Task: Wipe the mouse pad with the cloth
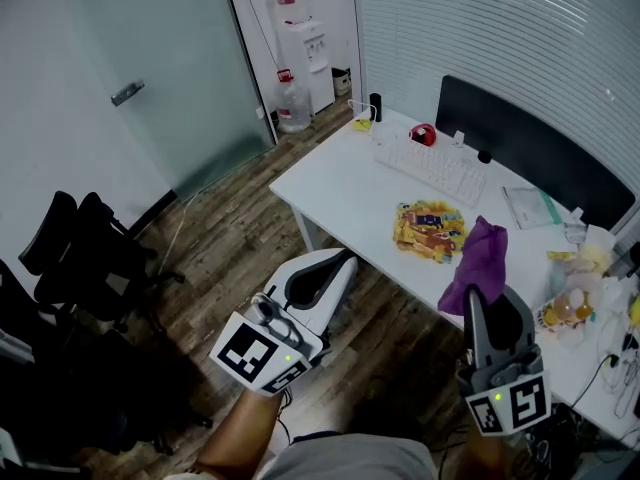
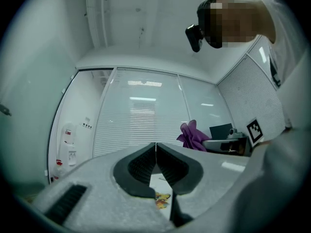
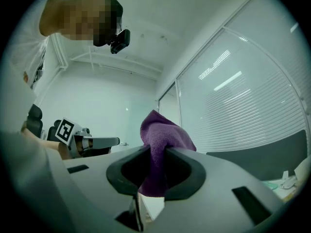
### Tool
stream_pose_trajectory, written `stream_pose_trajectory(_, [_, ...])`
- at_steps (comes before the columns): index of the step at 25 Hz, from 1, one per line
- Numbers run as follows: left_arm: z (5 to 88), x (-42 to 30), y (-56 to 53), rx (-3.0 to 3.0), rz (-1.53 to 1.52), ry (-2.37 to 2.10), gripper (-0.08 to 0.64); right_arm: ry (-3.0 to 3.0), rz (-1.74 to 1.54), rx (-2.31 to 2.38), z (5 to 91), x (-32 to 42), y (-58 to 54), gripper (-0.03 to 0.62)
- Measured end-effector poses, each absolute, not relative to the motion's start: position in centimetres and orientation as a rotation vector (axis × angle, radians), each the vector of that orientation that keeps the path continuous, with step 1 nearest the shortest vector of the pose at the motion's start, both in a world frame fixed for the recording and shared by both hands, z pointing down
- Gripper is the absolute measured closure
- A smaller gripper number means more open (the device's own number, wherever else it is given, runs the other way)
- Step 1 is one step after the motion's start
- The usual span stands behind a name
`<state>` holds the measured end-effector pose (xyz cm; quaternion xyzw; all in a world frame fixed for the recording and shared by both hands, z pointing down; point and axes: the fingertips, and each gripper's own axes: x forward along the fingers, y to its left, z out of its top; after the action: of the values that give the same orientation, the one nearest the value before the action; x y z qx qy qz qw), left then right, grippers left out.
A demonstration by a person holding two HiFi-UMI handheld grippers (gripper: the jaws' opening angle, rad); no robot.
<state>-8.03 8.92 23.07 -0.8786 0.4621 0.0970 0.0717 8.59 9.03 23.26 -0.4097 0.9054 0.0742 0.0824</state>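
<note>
A colourful mouse pad (image 1: 430, 230) lies on the white desk (image 1: 340, 193), near its front edge. My right gripper (image 1: 487, 295) is held up in front of the desk, to the pad's right, shut on a purple cloth (image 1: 478, 260) that bunches up above the jaws. In the right gripper view the cloth (image 3: 161, 137) stands pinched in the right gripper (image 3: 155, 153). My left gripper (image 1: 340, 264) hovers over the floor, left of the pad, shut and empty. The left gripper (image 2: 156, 145) shows its jaws meeting, with a strip of the mouse pad (image 2: 162, 198) below and the cloth (image 2: 193, 136) beyond.
A white keyboard (image 1: 432, 166), a red object (image 1: 423, 134) and a black panel (image 1: 530, 146) sit behind the pad. Cables and small items (image 1: 575, 303) crowd the desk's right end. Black chairs (image 1: 85, 253) stand left on the wooden floor; a water dispenser (image 1: 303, 43) is far back.
</note>
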Motion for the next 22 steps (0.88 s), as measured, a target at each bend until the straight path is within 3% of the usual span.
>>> stream_pose_trajectory(22, [24.5,-4.6,-5.7,-2.628,0.19,1.468,0.545,2.749,0.196,-1.163,24.3,12.3,-6.4,0.523])
